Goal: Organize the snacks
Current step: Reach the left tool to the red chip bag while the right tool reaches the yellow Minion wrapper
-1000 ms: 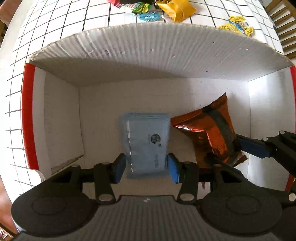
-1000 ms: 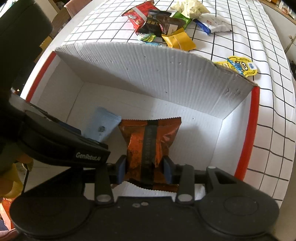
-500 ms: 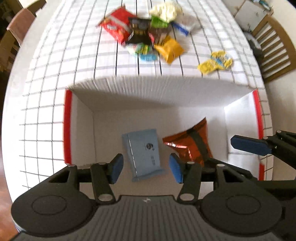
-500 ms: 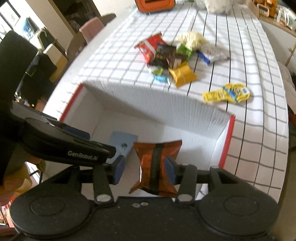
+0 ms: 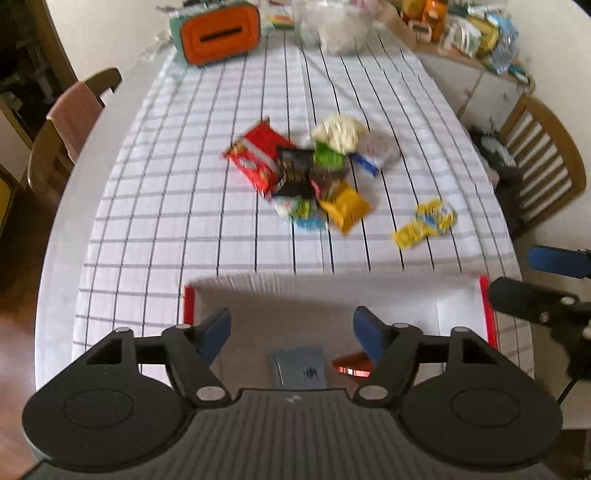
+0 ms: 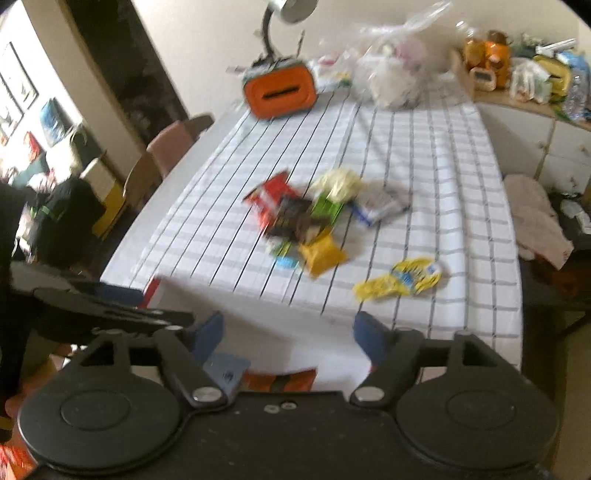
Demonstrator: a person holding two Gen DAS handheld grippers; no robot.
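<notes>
Left wrist view: a white grid-lined table runs far toward an orange case, with wooden chairs either side. Bare cloth spreads left of the snack pile; a yellow packet lies apart to its right. At the near edge sits the white box, red-trimmed, holding a blue packet beside an orange packet. Left gripper hangs above the box, fingers released and empty. Right gripper likewise, fingers spread wide, gripping nothing.
</notes>
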